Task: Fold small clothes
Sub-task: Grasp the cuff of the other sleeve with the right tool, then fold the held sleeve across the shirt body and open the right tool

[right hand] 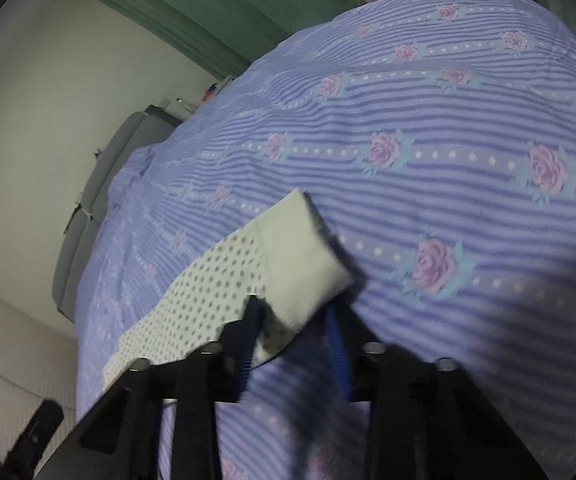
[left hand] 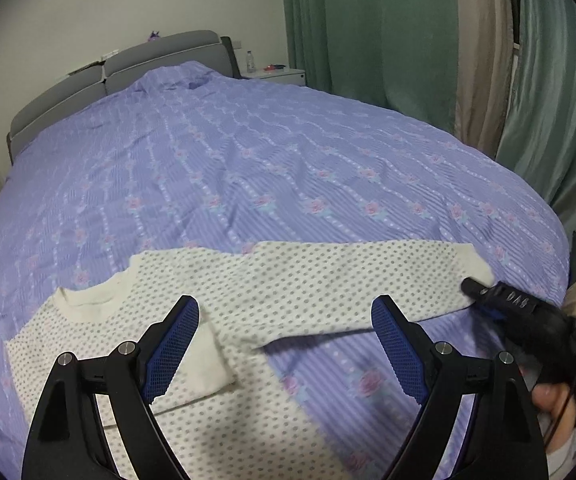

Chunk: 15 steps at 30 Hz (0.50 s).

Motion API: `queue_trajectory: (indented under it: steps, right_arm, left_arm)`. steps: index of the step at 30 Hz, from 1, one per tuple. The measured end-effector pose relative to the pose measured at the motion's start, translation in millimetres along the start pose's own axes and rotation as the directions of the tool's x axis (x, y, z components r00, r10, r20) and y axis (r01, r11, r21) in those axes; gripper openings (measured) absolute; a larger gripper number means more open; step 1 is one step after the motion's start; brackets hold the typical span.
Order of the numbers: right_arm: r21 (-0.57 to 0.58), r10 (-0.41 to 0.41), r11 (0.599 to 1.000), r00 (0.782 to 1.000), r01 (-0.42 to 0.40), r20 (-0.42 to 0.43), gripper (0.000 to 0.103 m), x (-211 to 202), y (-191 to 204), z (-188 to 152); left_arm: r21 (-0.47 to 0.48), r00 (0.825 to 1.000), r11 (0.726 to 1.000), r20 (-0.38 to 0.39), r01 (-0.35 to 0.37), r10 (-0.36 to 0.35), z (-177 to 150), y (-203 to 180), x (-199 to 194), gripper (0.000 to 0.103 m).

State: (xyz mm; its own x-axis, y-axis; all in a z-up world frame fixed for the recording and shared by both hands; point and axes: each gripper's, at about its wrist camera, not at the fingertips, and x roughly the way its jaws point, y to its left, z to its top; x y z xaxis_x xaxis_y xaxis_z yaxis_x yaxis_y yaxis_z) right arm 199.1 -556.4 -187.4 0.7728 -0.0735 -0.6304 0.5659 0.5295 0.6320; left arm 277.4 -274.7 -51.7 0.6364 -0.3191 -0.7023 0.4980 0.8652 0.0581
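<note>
Lavender bedding printed with roses covers the bed [left hand: 288, 160], which fills the left wrist view, with a grey headboard [left hand: 127, 68] at the far end and green curtains [left hand: 368, 28] off to the right. Toward the foot of that bed lies the dotted cream sweater [left hand: 223, 292], collar [left hand: 95, 292] pointing at the headboard end, one sleeve already doubled across the chest with its plain cuff just ahead of the left finger. The left gripper [left hand: 285, 344] hangs over the sweater with its blue pads spread wide and nothing between them. The other sleeve [left hand: 348, 276] runs out straight, its long axis crosswise to the bed, ending at the right gripper [left hand: 472, 286], whose black tip meets the cuff at the far right. From the right wrist view, the same bed [right hand: 428, 140] tilts steeply and the sleeve cuff [right hand: 304, 256] sits right at the right gripper [right hand: 294, 328], a fold of cuff caught between the nearly closed fingers, so it is pinching the cuff. The dotted sleeve [right hand: 191, 304] trails away to the left, back toward the sweater body. Judging from this, the right hand is the nearer one, and the fold should carry the cuff along the sleeve's axis onto the chest
</note>
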Motion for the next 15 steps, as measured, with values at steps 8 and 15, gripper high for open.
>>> queue_trajectory:
  steps: [8,15]
  right_arm:
    - [-0.265,-0.012,0.963,0.99,0.05,0.142,0.019,-46.0,72.0,7.4]
    - [-0.664,0.12,0.746,0.972,0.048,0.204,0.018,-89.1,204.7,-16.8]
  left_arm:
    - [-0.108,0.987,0.984,0.056,-0.144,0.15,-20.5,75.2,-46.0,0.089]
    - [-0.236,0.954,0.936,0.078,-0.263,0.288,-45.1,150.0,-91.9,0.089]
